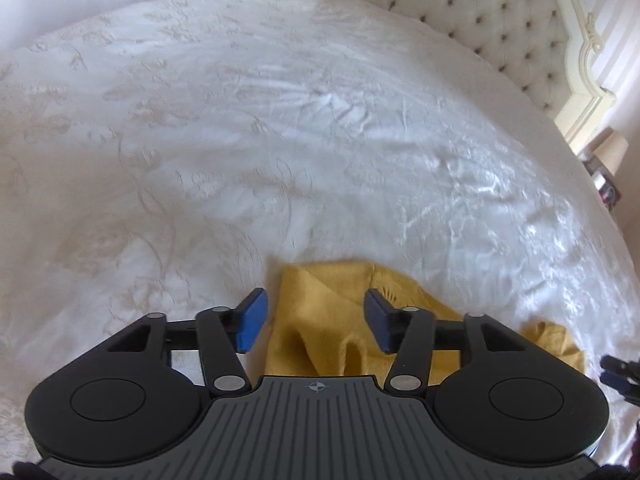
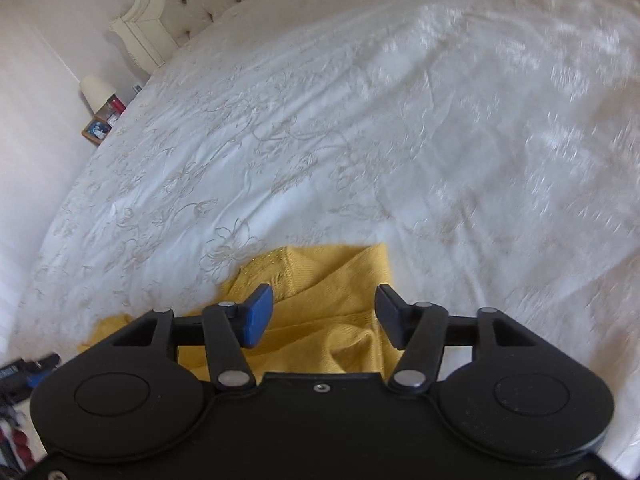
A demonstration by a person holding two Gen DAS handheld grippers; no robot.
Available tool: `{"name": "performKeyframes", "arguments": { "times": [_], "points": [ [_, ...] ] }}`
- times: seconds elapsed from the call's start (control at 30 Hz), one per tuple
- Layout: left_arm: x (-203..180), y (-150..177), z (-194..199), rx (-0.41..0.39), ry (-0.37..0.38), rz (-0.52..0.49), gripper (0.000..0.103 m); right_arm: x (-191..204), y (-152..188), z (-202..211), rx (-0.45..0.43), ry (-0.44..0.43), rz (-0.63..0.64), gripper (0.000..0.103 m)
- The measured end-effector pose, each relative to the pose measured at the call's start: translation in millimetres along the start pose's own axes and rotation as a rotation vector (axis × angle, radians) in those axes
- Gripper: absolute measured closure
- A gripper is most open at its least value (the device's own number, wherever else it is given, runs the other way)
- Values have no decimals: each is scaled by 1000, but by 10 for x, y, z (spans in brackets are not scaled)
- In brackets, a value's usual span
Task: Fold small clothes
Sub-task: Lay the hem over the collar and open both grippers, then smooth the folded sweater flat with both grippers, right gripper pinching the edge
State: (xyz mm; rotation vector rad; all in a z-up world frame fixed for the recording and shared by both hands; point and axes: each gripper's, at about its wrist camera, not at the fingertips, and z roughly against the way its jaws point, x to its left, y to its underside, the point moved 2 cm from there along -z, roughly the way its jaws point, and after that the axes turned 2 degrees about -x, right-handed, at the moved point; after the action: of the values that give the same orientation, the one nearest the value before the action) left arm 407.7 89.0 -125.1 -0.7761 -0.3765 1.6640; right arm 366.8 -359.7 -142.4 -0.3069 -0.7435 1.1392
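I see no container in either view, only a yellow knit garment (image 1: 320, 320) lying rumpled on the white embroidered bedspread (image 1: 240, 140). My left gripper (image 1: 316, 320) hangs over it with its jaws released, blue pads apart and clear of the cloth; the garment's left edge runs just inside the left pad, and its far edge lies a little ahead of the tips. My right gripper (image 2: 324, 316) is likewise released above the same garment (image 2: 320, 300), whose straight right edge falls just inside the right pad, with a fold bunched below the gap. Ahead of both sets of jaws the bedspread stretches broad and bare up to the tufted headboard (image 1: 500, 28). A lamp (image 2: 98, 90) stands beside the bed, far left of my right jaws.
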Motion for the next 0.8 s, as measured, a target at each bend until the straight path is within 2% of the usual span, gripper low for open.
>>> {"name": "performKeyframes", "arguments": {
  "times": [0.03, 0.07, 0.17, 0.33, 0.57, 0.67, 0.8],
  "points": [
    [-12, -9, 35, -4, -7, -9, 36, 26, 11, 48, 4, 1, 31, 40],
    [-37, -11, 74, -8, -7, -29, 34, 56, 42, 97, 5, 1, 60, 40],
    [-173, 98, 215, 2, 11, -122, 34, 179, 204, 249, 19, -12, 147, 40],
    [-415, 520, 379, 65, 45, -263, 34, 411, 572, 349, 74, -37, 258, 41],
    [-529, 941, 263, 185, 76, -313, 34, 557, 869, 161, 151, -26, 368, 41],
    [-560, 950, 94, 207, 67, -333, 34, 577, 868, 30, 167, -18, 396, 41],
    [-590, 764, -161, 192, 67, -325, 34, 606, 702, -174, 153, -8, 426, 41]
  ]
}}
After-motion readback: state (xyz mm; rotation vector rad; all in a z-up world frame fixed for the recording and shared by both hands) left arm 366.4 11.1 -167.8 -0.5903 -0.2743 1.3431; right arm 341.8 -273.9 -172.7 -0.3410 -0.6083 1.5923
